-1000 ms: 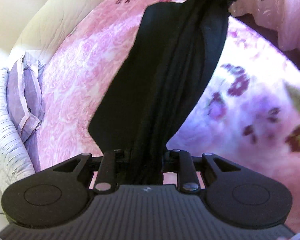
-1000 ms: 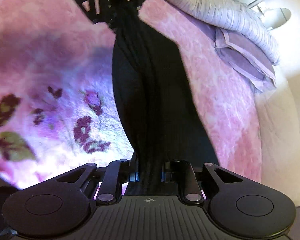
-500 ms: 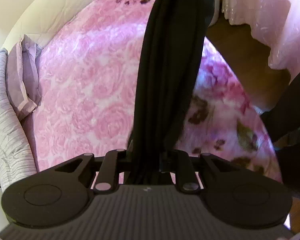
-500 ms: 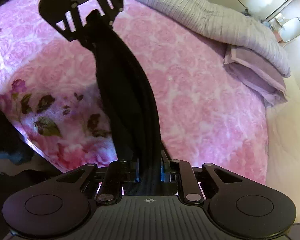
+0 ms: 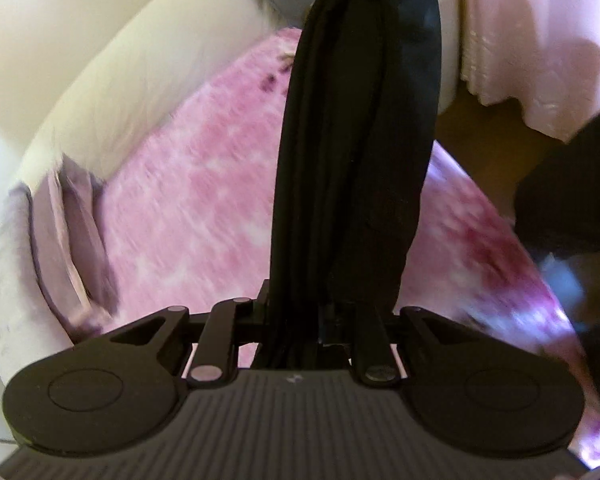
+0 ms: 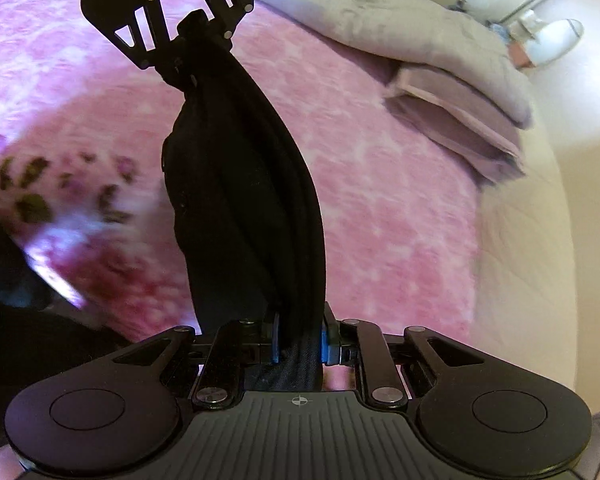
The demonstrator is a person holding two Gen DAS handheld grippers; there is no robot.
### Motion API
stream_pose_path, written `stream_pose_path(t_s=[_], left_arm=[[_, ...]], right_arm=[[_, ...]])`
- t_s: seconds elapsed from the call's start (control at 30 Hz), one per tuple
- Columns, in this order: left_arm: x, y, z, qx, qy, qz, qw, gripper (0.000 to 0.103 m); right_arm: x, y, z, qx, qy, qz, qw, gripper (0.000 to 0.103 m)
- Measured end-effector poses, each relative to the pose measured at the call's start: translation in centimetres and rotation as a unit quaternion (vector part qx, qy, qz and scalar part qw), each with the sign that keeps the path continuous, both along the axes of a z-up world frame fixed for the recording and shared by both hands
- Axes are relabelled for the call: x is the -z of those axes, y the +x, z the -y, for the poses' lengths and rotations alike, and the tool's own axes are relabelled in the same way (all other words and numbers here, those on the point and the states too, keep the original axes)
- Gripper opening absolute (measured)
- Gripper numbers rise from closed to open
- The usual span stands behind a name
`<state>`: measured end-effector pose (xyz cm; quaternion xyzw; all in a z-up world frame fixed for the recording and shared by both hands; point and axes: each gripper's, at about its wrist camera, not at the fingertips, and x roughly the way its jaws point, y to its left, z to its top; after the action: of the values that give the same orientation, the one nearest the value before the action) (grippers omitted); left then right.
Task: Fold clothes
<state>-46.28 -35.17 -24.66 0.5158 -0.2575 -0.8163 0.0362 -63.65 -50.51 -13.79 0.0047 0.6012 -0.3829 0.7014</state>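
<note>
Bunched black fabric garment strung taut between both: right gripper clamps one end, left gripper at 11 o'clock apparently clamps the other.

Pink floral bedspread, lilac pillow.

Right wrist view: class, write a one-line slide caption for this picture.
Both grippers, right and left, hold a bunched black garment stretched between them above a pink floral bedspread.

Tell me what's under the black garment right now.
The black garment hangs stretched between both tongs, left and right, above the pink floral blanket. The strip of blanket directly behind the cloth is covered.
</note>
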Motion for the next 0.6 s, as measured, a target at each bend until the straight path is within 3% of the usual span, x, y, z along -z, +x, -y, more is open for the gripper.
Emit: stream_pose_path(t_s=[0.2, 0.3, 0.47, 0.6], left_arm=[[-0.3, -13.2, 6.9, -0.023, -0.044, -0.021, 0.9986, 0.017], [0.2, -20.0, 10.3, -0.059, -0.065, -0.035, 0.9955, 0.017], [5.5, -27.8, 13.2, -0.092, -0.079, -0.037, 0.9919, 0.016], [14.6, -30.8, 13.7, -0.116, -0.037, 0.012, 0.9925, 0.017]], right_arm=[[-0.2, -10.4, 9.7, -0.013, -0.048, -0.015, 0.999, 0.016], [0.1, -16.2, 15.6, -0.029, -0.081, -0.021, 0.996, 0.016], [4.0, -23.9, 22.6, -0.046, -0.136, -0.026, 0.989, 0.016], [12.8, -27.0, 24.7, -0.041, -0.089, -0.007, 0.995, 0.016]])
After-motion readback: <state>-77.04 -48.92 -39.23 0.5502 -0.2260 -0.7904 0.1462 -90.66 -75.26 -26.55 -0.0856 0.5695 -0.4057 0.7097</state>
